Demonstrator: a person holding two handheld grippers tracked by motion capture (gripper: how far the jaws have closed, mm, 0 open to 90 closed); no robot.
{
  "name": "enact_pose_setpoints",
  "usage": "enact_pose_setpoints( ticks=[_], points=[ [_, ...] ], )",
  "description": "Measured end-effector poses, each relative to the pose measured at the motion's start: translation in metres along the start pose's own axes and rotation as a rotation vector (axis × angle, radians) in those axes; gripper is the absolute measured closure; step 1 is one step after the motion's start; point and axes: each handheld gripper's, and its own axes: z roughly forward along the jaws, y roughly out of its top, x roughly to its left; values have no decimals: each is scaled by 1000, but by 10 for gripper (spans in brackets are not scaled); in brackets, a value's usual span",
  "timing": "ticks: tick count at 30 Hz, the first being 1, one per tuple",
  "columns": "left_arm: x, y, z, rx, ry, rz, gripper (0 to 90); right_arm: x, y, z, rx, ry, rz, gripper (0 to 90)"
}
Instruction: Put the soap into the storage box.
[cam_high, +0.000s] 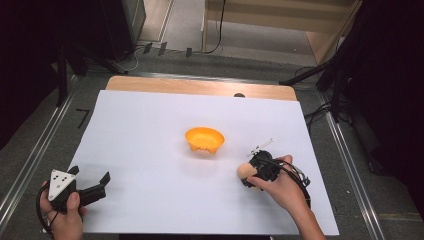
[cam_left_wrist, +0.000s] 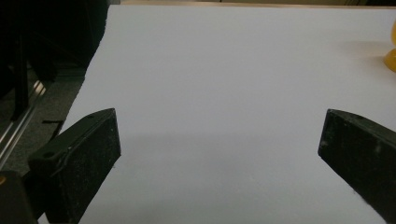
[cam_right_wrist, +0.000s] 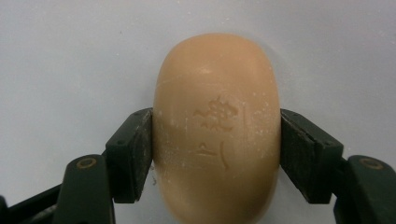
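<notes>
A tan oval bar of soap (cam_right_wrist: 217, 126) with a stamped mark lies on the white sheet, and both pads of my right gripper (cam_right_wrist: 216, 149) press on its sides. From above, the soap (cam_high: 245, 170) pokes out to the left of the right gripper (cam_high: 251, 172), held in the person's right hand. An orange bowl (cam_high: 204, 139) sits at the middle of the sheet, up and to the left of the soap. My left gripper (cam_high: 91, 176) rests at the near left, jaws wide apart with bare sheet between them; its view catches the bowl's edge (cam_left_wrist: 391, 51) at the far right.
A white sheet (cam_high: 150, 150) covers most of the wooden table (cam_high: 200, 86). Metal rails run along both sides, and black stands and cables crowd the floor at the back and right.
</notes>
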Motion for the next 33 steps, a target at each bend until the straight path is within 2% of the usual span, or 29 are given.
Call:
enact_pose_setpoints(
  ticks=[9,14,25,33],
  points=[
    [0,0,0,0,1,2,0,11,2,4,31,-80,-54,329],
    [0,0,0,1,1,3,0,9,5,4,57,-70,-62,331],
    [0,0,0,1,0,4,0,9,3,4,41,-72,-40,331],
    [0,0,0,1,1,2,0,9,2,4,31,-71,-48,332]
  ],
)
